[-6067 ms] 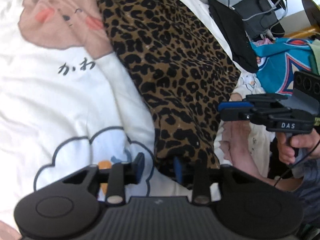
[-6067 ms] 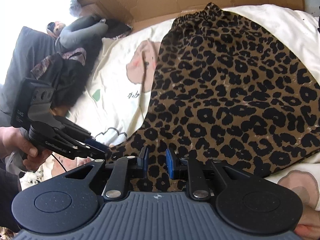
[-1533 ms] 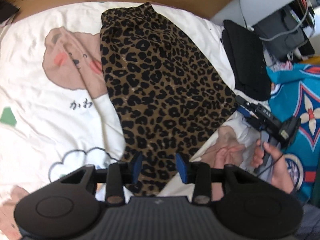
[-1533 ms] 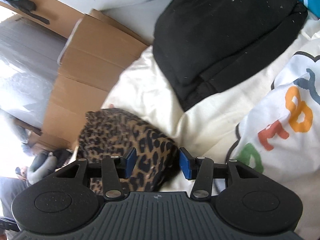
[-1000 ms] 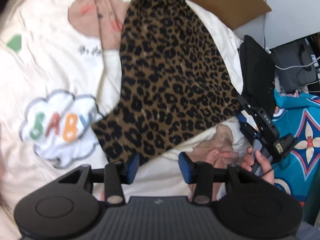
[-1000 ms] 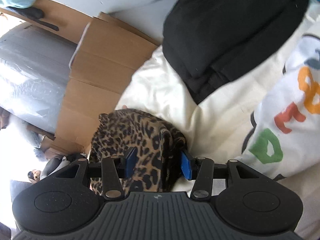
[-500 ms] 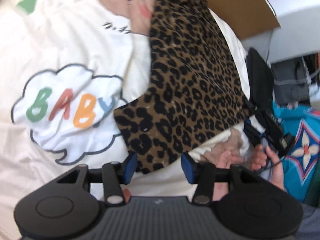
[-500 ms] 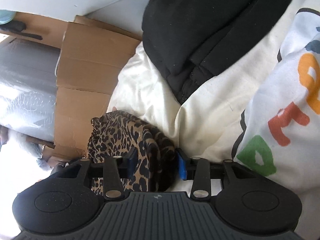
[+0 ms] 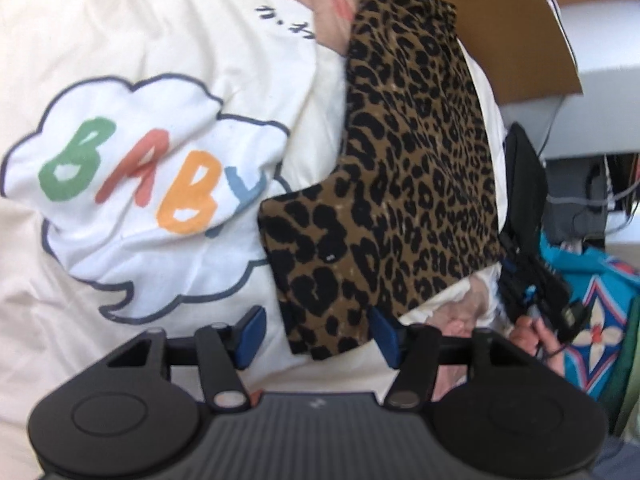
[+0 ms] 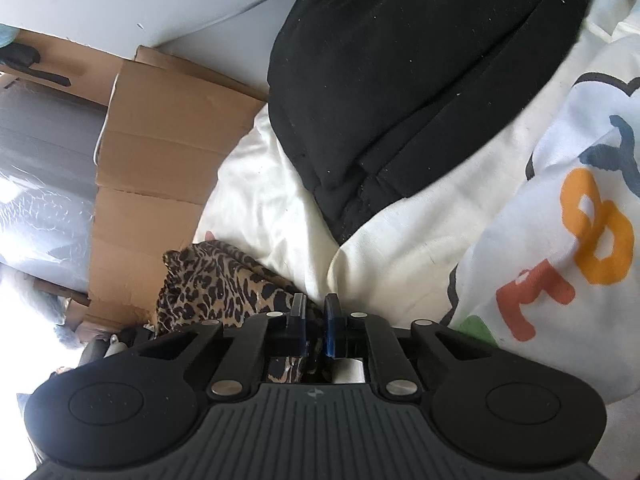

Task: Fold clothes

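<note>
A leopard-print garment (image 9: 404, 184) lies folded lengthwise on the white bedding (image 9: 168, 40). In the left wrist view its near corner sits between the blue pads of my left gripper (image 9: 316, 336). Those jaws are opening and neither pad presses the cloth. At the garment's right edge a hand (image 9: 536, 332) holds my right gripper (image 9: 508, 268). In the right wrist view, the right gripper (image 10: 315, 316) has its jaws closing. They are almost together, pinching a bunched fold of the leopard-print garment (image 10: 208, 280).
A folded black garment (image 10: 420, 80) lies on the bedding beyond the right gripper. Brown cardboard (image 9: 500, 20) stands along the far side. A cloud print reading BABY (image 9: 140, 176) is left of the garment. Teal patterned cloth (image 9: 592, 320) lies at the right.
The left gripper has come down close to the garment's near corner and its jaws have spread wider. The right jaws have closed from wide apart onto the fold of leopard cloth.
</note>
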A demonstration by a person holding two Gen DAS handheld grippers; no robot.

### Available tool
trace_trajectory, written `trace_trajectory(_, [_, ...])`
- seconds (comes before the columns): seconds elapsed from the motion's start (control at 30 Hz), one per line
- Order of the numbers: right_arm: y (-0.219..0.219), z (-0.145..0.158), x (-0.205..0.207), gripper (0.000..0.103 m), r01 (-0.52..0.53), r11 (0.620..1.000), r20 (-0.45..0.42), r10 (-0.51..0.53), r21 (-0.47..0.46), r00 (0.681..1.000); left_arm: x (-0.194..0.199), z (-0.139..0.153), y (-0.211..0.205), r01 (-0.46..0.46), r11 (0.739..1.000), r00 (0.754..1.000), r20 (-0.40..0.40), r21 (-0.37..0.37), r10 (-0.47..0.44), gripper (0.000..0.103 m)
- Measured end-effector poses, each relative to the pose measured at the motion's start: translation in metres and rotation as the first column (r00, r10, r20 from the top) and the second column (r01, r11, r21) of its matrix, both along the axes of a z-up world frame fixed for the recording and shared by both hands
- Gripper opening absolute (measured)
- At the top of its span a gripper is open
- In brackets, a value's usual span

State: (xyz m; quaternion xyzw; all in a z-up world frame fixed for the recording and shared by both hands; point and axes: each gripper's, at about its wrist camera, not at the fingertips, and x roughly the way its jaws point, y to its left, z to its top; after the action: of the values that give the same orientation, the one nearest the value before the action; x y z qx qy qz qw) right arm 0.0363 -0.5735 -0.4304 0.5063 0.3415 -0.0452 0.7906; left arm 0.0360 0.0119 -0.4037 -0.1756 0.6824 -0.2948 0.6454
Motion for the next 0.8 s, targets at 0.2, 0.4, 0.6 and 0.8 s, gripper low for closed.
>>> trace_trajectory(0.2, [0.007,0.003,-0.002,0.022,-0.040,0.999,-0.029,0.039,-0.025,0.999,0.001,-0.024,0.018,-0.132,0.985,0.990,-0.067,-0.113,0.126,0.064])
trace_trajectory(0.4, [0.009,0.000,-0.008,0.023,-0.028,1.000,-0.027,0.028,0.000,0.999,0.000,-0.041,0.036,-0.243,0.942,0.965,-0.157,-0.233,0.210,0.068])
trace_trajectory(0.6, [0.010,0.000,-0.010,0.023,-0.016,1.000,-0.017,0.016,0.007,1.000,0.000,-0.030,0.035,-0.253,0.916,0.957,-0.223,-0.312,0.188,0.064])
trace_trajectory(0.8, [0.009,-0.004,-0.014,0.023,-0.002,1.000,0.002,0.002,0.027,1.000,-0.002,-0.027,0.036,-0.291,0.901,0.945,-0.243,-0.322,0.218,0.064])
